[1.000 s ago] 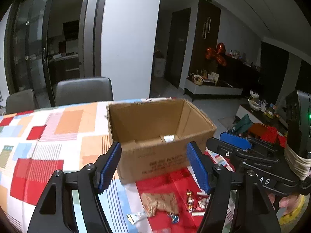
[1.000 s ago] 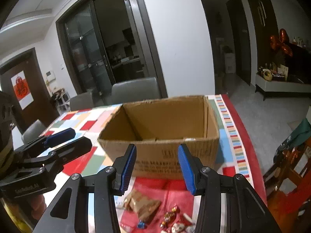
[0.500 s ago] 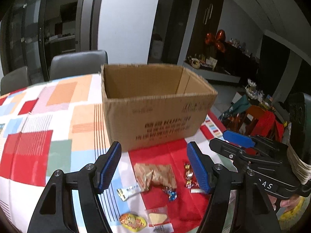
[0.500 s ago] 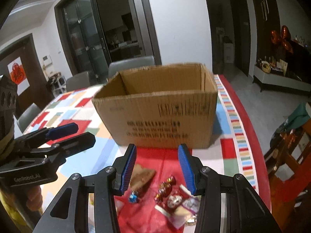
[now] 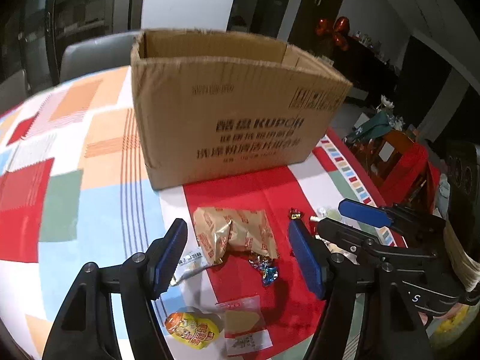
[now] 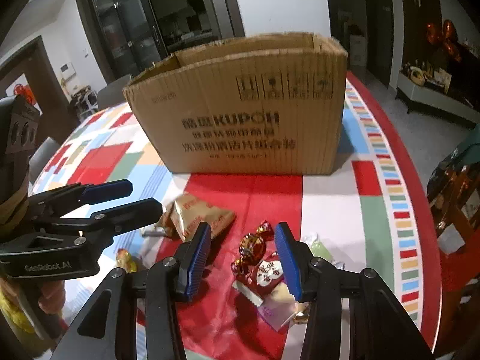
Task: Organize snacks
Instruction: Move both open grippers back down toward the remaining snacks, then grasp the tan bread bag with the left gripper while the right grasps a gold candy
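2 black grippers with blue pads hover low over a round table covered in a patchwork cloth [image 5: 90, 162] of red, orange, blue and white blocks. On it stands a large open brown cardboard box [image 5: 237, 114] printed with dark lettering, its front wall facing both cameras.

Just in front of the box, on a red panel of the cloth, the snacks lie scattered. Largest is a crumpled tan packet with red print [image 5: 237, 234], framed between the pads of the left gripper [image 5: 237, 258], whose jaws stand wide apart and hold nothing. Nearer the left camera sit a yellow and orange wrapped sweet [image 5: 192, 330], a clear sachet with a pale wafer [image 5: 243, 321] and a small blue foil candy [image 5: 268, 273].

The right gripper [image 6: 243, 258] is likewise spread with nothing in it, over a red foil-wrapped candy [image 6: 252, 247] and a red and white packet [image 6: 267, 274].
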The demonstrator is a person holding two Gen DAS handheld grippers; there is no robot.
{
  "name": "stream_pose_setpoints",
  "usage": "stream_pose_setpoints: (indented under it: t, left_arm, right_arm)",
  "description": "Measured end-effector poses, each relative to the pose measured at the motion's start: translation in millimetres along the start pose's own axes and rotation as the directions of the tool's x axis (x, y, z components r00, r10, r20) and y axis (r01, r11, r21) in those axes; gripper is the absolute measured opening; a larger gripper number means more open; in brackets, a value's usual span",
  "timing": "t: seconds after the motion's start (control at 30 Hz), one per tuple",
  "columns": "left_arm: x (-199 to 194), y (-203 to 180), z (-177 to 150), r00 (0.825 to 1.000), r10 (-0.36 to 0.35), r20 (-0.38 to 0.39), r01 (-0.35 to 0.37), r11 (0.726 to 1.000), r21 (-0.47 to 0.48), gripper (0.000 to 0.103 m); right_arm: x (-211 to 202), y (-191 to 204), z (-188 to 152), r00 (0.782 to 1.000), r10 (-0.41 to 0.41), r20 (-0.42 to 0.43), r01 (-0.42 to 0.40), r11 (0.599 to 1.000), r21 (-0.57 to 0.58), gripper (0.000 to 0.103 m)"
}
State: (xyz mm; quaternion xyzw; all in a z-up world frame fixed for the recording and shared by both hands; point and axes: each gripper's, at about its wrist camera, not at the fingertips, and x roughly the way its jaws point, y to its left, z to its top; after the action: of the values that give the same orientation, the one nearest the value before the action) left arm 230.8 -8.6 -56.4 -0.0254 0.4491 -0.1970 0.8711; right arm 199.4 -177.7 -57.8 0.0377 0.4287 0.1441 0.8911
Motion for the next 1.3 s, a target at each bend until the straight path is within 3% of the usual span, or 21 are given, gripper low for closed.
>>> stream_pose_setpoints:
  t: [0.37,0.6,0.83,0.93,1.1,1.3]
  left_arm:
    - [30,11,3,0.997,-0.025,-0.074,0.02,0.998,-0.068,0.068]
    - [43,10,3,0.995,-0.026,-0.096,0.018,0.996,-0.082,0.066]
    - [54,12,3,0.992,-0.028,-0.12,0.016,0.994,-0.104,0.059]
    - [56,10,3,0.992,-0.032,-0.121,0.02,0.995,-0.102,0.055]
    - [57,4,3,0.993,-0.038,-0.111,0.028,0.996,-0.084,0.045]
    - [50,2,3,0.996,-0.032,-0.087,0.026,0.997,-0.075,0.042]
  right_arm:
    - [22,4,-3,0.998,-0.012,-0.061,0.01,0.999,-0.04,0.045]
    - [37,3,-4,0.994,0.018,-0.108,-0.022,0.999,-0.034,0.035]
    - [46,1,-6,0.991,0.016,-0.131,-0.021,0.999,-0.042,0.031]
    - [49,-1,-7,0.991,0.015,-0.136,-0.021,0.999,-0.039,0.021]
    - [49,-5,-8,0.991,0.031,-0.129,-0.033,0.999,-0.014,0.02]
    - [42,-8,-6,0.994,0.033,-0.106,-0.032,0.999,0.011,0.02]
